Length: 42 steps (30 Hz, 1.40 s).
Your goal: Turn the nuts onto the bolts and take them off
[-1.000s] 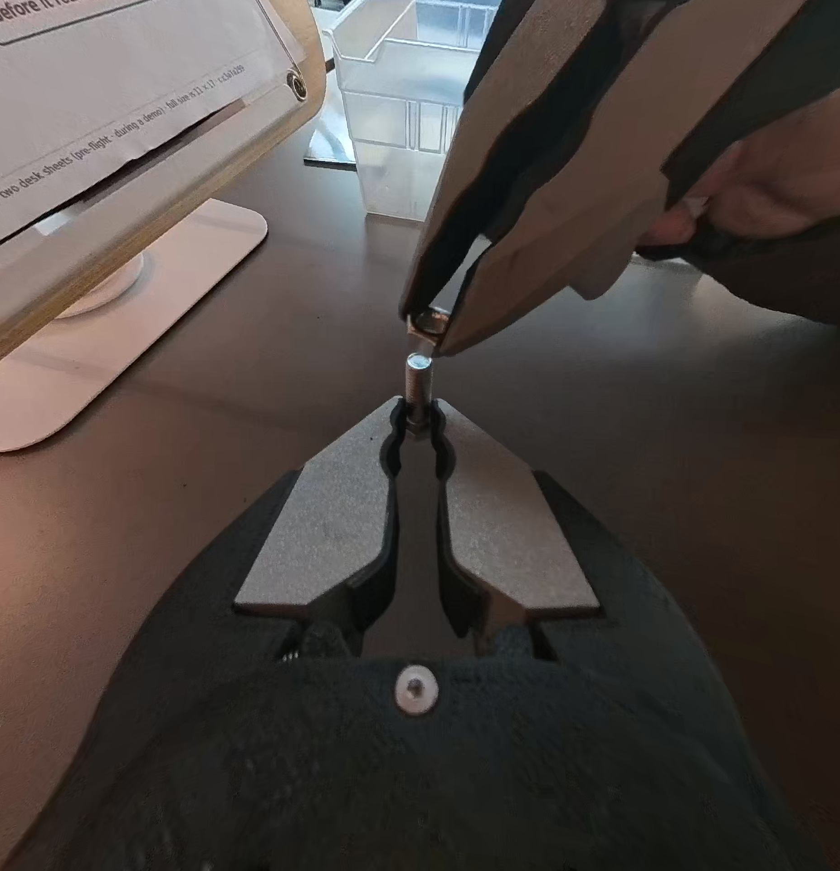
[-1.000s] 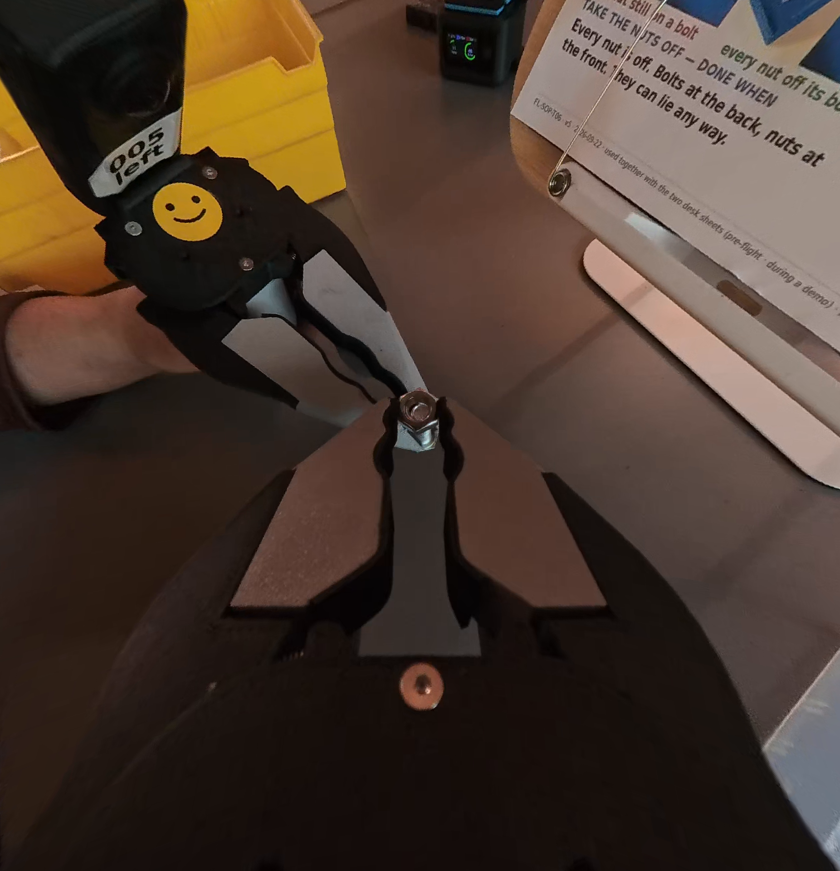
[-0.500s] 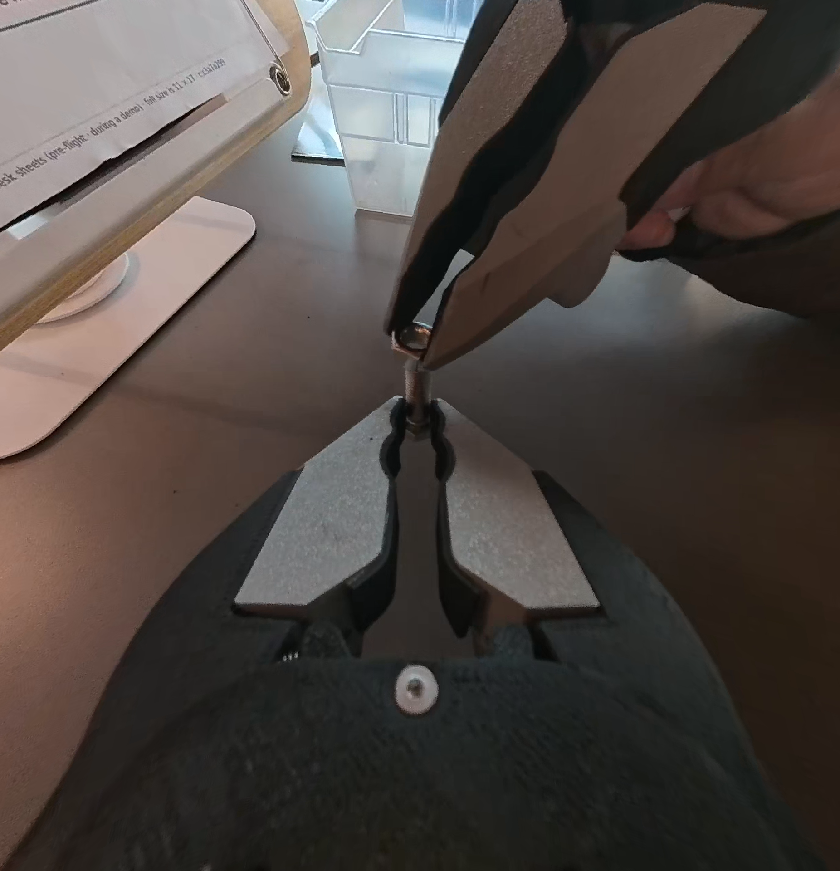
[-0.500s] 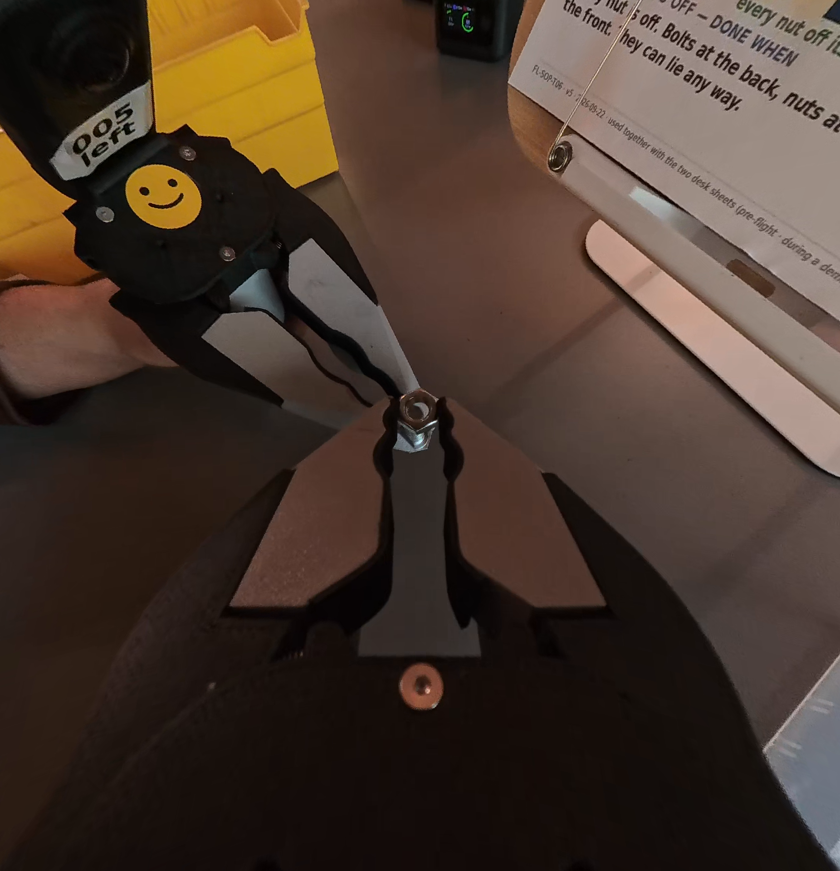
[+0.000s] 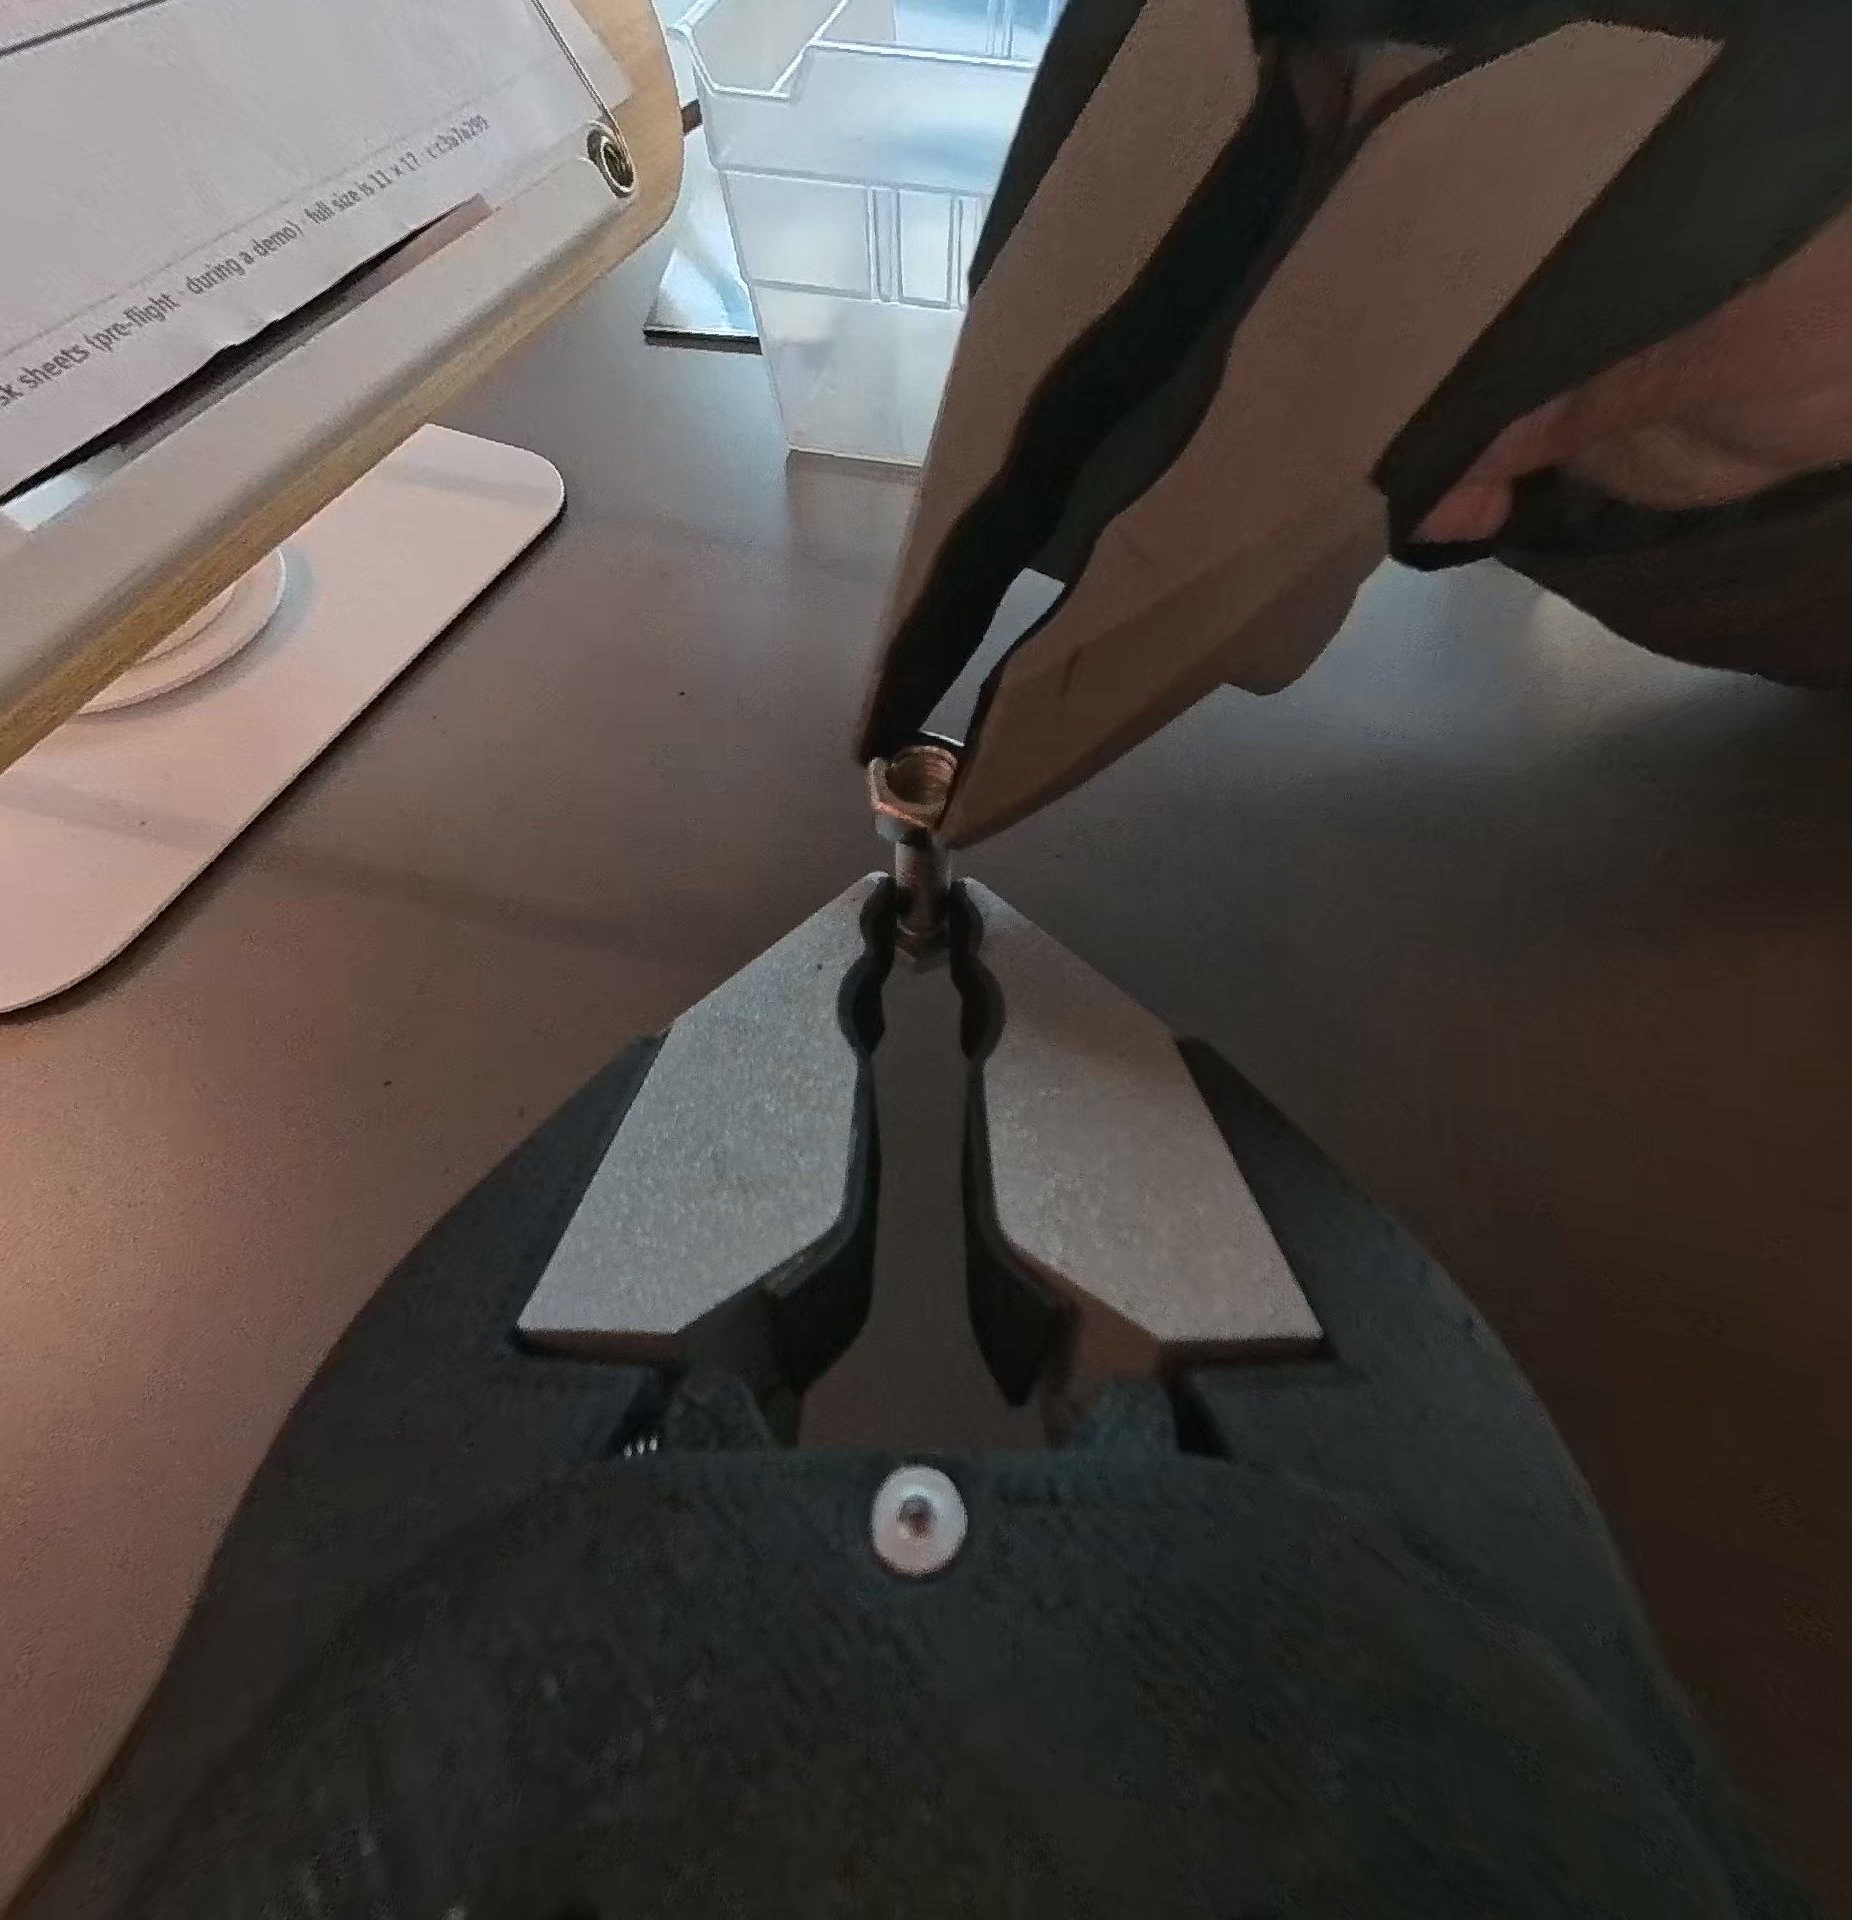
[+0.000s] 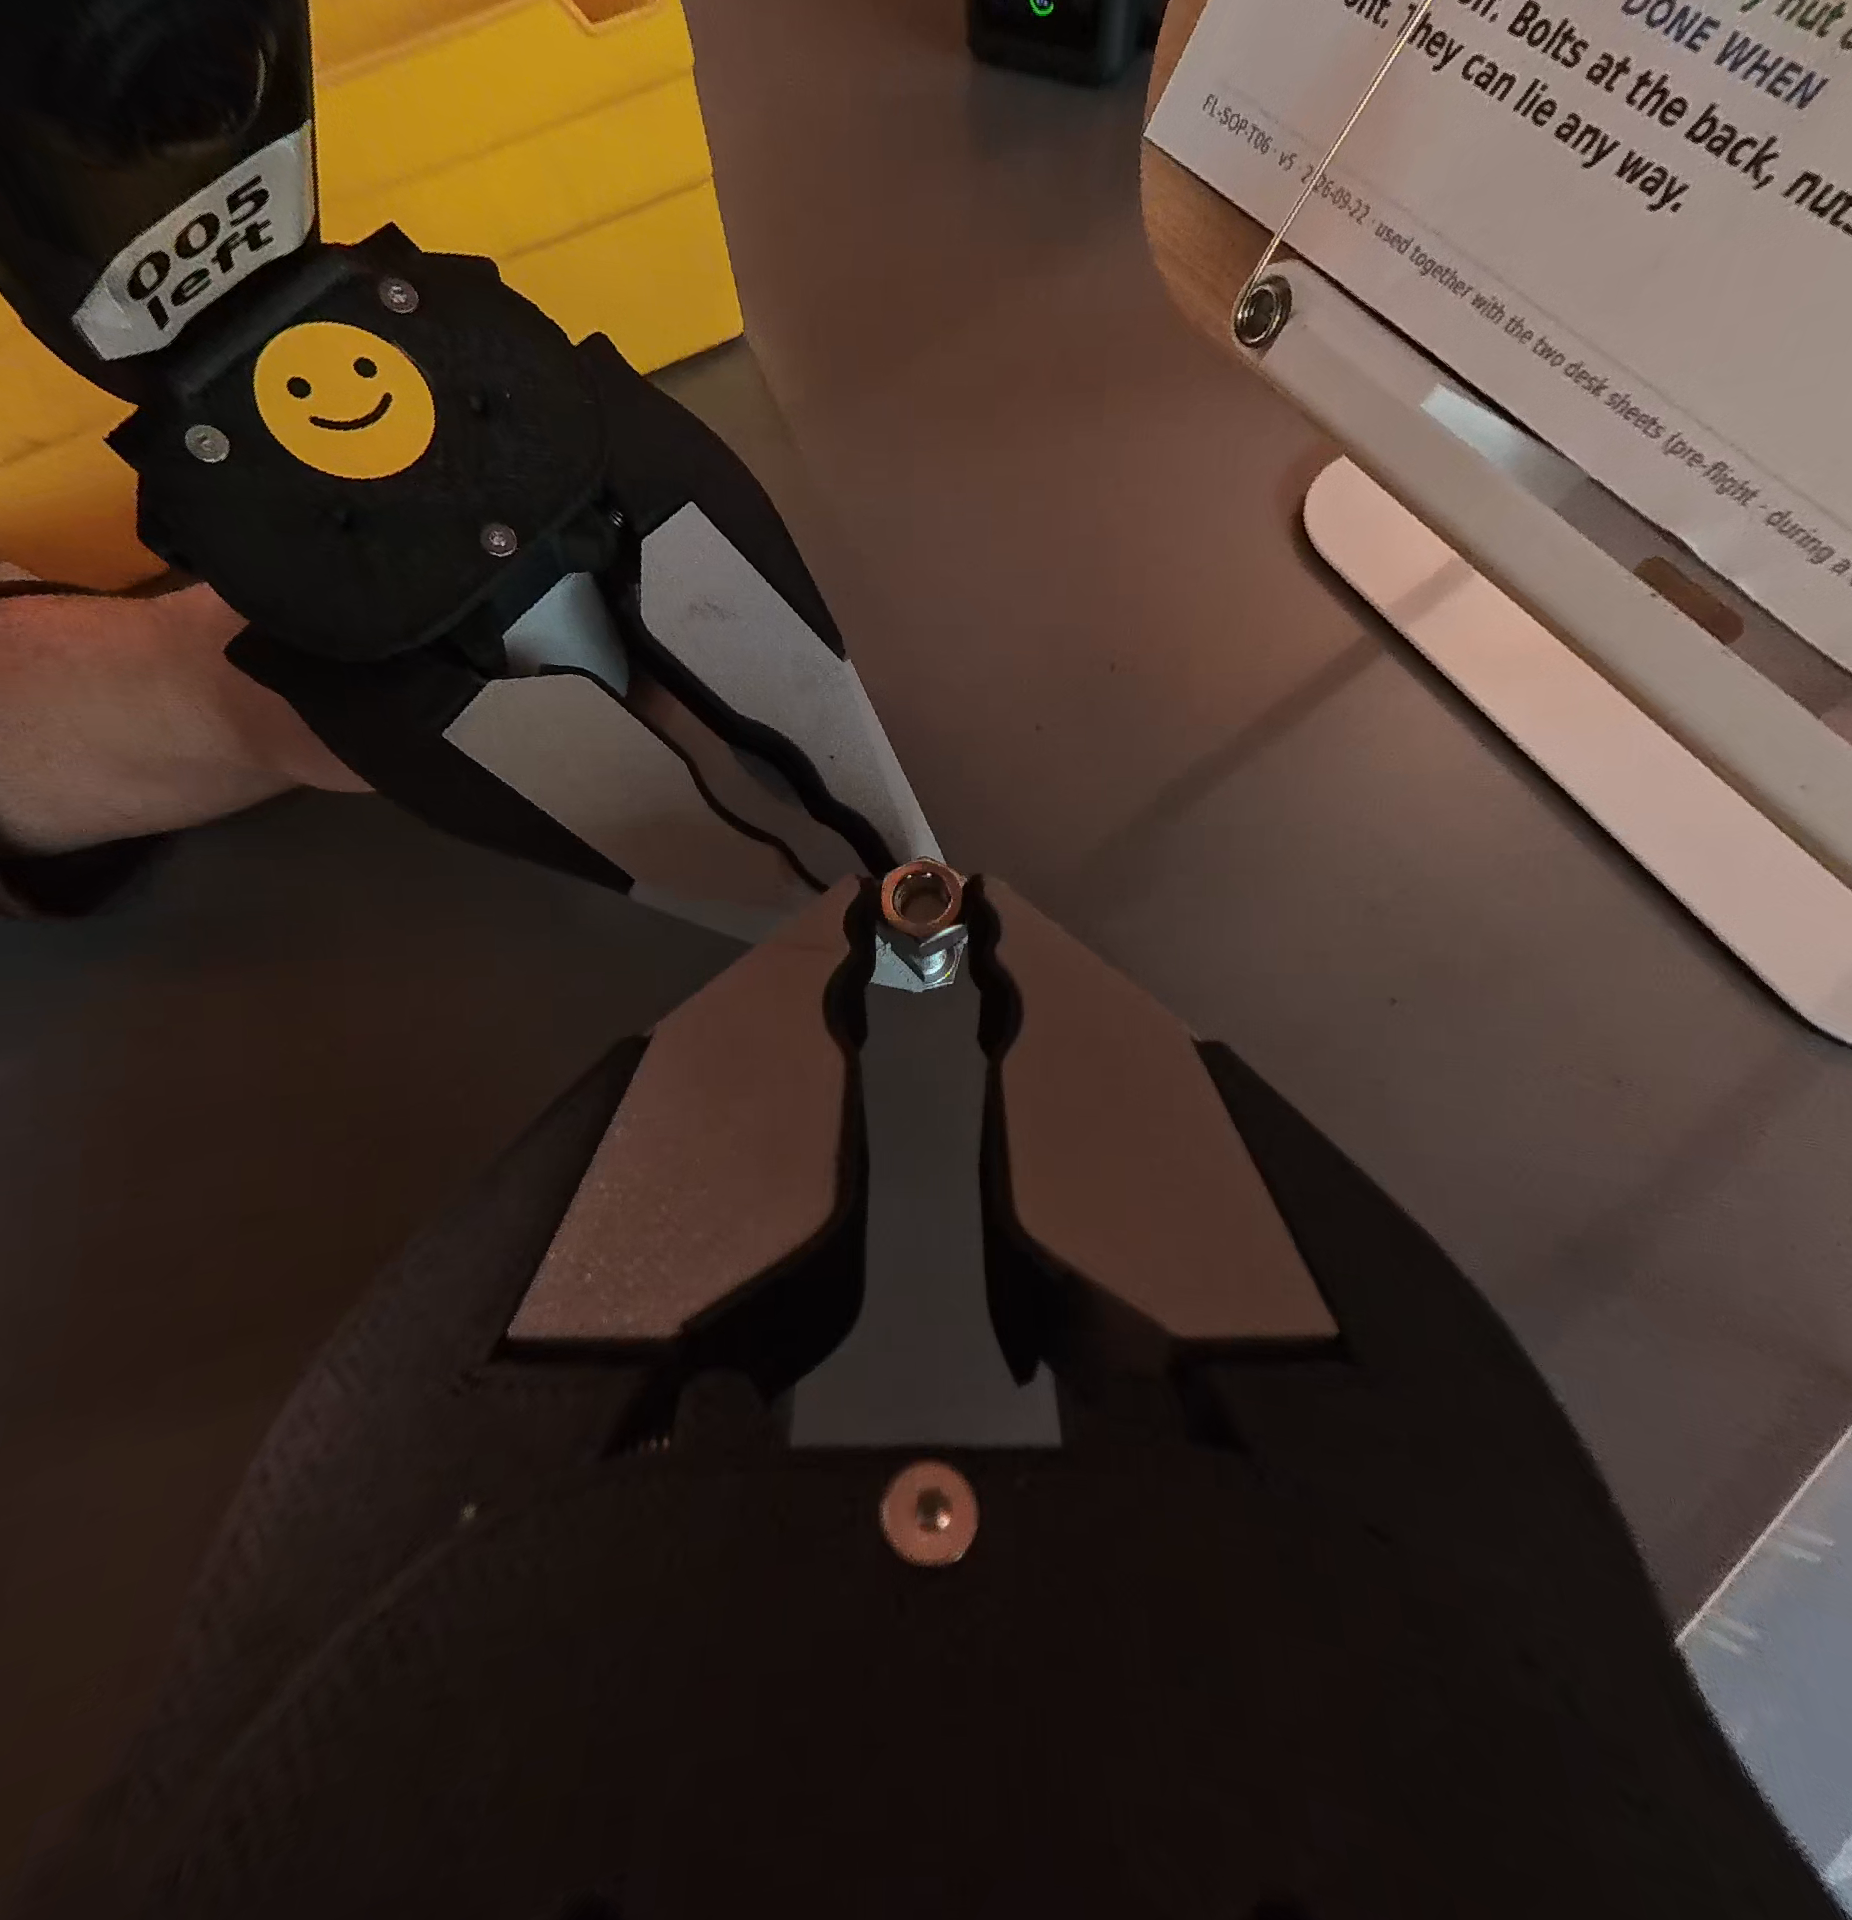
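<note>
Above dark table (image 5: 486,1039) | left hand-held gripper (image 5: 917,914) clamps bolt (image 5: 914,894) | right hand-held gripper (image 6: 922,914) pinches nut (image 6: 917,896)

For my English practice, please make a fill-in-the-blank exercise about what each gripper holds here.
1. The left gripper is shut on the ____.
2. The right gripper is shut on the ____.
3. The storage bin behind the left gripper is ____ in colour.
4. The nut sits at the bolt's ____ end.

Missing words: bolt; nut; yellow; threaded
</note>
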Available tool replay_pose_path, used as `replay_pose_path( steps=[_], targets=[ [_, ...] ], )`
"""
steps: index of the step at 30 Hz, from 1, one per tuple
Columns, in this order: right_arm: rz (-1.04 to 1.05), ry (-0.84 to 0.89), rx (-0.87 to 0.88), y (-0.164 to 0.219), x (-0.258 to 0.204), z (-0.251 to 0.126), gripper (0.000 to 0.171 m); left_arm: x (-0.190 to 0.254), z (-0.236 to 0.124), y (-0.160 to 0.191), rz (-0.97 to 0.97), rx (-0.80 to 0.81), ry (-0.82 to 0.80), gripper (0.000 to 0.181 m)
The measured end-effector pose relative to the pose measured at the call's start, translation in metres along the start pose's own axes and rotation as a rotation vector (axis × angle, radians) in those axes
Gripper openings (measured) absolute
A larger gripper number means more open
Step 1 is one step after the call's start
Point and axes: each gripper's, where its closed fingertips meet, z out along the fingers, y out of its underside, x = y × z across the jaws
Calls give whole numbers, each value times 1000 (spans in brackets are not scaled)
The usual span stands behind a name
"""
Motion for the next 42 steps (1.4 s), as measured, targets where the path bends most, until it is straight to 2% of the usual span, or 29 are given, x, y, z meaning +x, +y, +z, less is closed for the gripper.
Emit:
replay_pose_path(
  steps=[32,38,42],
  targets=[
    [18,2,73,-2,1,-12,13,2,-1,-5,2,36,14,8],
    [21,43,112,-6,9,-21,13,-7,-3,-5,-36,42,-26,8],
    [47,47,69,5,15,-16,14,-15,-6,-4,-65,46,-60,8]
  ],
)
